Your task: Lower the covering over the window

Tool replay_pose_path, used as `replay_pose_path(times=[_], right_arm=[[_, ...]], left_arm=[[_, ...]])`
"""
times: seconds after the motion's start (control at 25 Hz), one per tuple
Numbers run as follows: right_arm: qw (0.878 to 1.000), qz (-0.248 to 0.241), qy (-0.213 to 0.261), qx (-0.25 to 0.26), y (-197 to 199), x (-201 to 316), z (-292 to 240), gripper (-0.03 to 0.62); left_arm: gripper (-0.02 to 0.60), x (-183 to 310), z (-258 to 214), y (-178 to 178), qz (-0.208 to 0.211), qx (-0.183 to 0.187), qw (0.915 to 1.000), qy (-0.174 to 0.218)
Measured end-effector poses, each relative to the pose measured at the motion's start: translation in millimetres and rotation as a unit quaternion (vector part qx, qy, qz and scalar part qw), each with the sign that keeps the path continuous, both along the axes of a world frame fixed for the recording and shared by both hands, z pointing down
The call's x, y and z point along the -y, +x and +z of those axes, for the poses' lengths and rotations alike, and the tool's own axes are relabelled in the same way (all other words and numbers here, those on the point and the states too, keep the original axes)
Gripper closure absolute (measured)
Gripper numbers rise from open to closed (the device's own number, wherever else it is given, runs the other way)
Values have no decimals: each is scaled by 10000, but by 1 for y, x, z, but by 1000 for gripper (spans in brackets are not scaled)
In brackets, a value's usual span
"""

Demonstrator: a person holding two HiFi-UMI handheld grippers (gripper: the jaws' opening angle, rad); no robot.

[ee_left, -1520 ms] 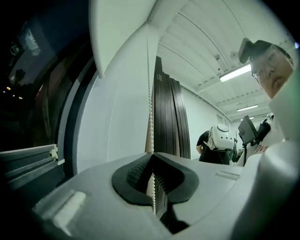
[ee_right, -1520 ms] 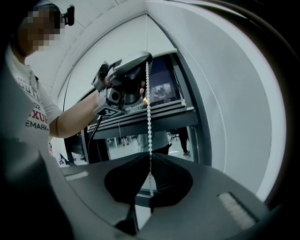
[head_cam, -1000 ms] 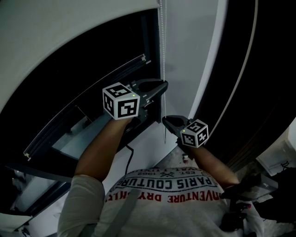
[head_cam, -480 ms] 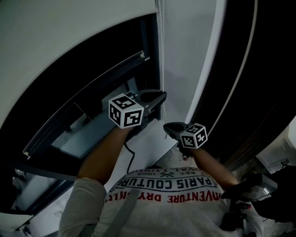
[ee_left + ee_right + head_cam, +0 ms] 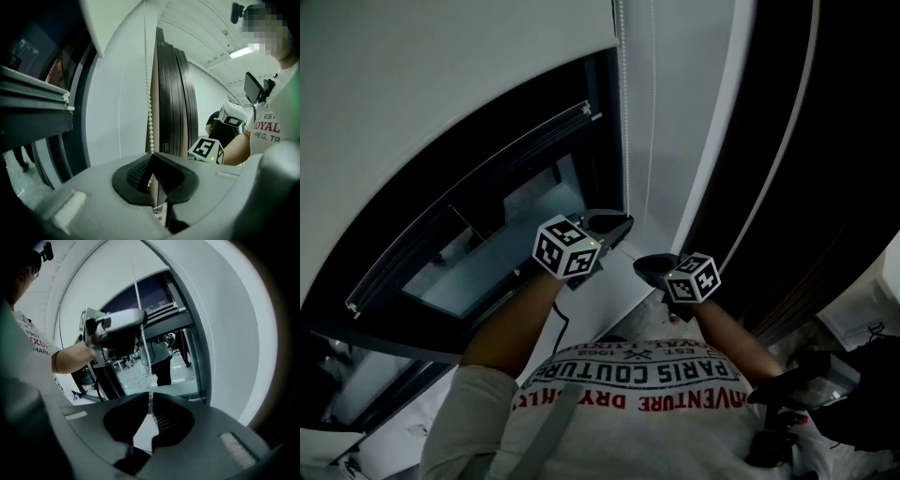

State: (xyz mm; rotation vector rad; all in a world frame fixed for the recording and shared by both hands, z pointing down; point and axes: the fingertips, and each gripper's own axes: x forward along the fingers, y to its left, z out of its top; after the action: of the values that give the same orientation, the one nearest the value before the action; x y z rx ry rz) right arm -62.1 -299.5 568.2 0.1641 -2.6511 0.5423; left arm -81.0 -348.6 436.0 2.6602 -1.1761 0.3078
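Note:
A white roller blind point(image 5: 441, 84) covers the upper left of the dark window point(image 5: 502, 248). Its white bead chain point(image 5: 623, 112) hangs down the window's right side. My left gripper point(image 5: 619, 223) is shut on that chain, which runs up from its tips point(image 5: 152, 161) in the left gripper view. Just below and to the right is my right gripper point(image 5: 642, 266). Its jaws point(image 5: 150, 401) are opening, a thin gap shows between the tips and the chain point(image 5: 143, 341) runs through it. The left gripper point(image 5: 117, 329) shows above on the same chain.
A white wall strip point(image 5: 684, 112) stands right of the chain, then dark vertical slats point(image 5: 825, 187). A black cable point(image 5: 562, 319) hangs below the window sill. A dark bag point(image 5: 825, 403) lies at the lower right. My shirt fills the bottom of the head view.
My left gripper has come down along the chain, close to the right gripper. The white blind reaches lower over the window. The right gripper has barely moved.

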Motion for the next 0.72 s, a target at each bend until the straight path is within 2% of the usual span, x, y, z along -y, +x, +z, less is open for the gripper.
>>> replay_pose_path(times=[0.16,0.36,0.56,0.72], right_arm=[[9998,51,63,167,9,9,-20,533],[9971,85,432,615,4,25,-77,497],[9836,103,1070,1448,-4,36,-170,482],[9744,-20,1578,1600,-17,36,-213,479]], left_arm=[[577,-8,20,0,-112,-141,9998,-100],[577,-10,21,-2,-140,-169,9997,-61],[577,-11,18,5,-218,-319,9992,21],[577,-16,17,17,-119,-280,9995,21]])
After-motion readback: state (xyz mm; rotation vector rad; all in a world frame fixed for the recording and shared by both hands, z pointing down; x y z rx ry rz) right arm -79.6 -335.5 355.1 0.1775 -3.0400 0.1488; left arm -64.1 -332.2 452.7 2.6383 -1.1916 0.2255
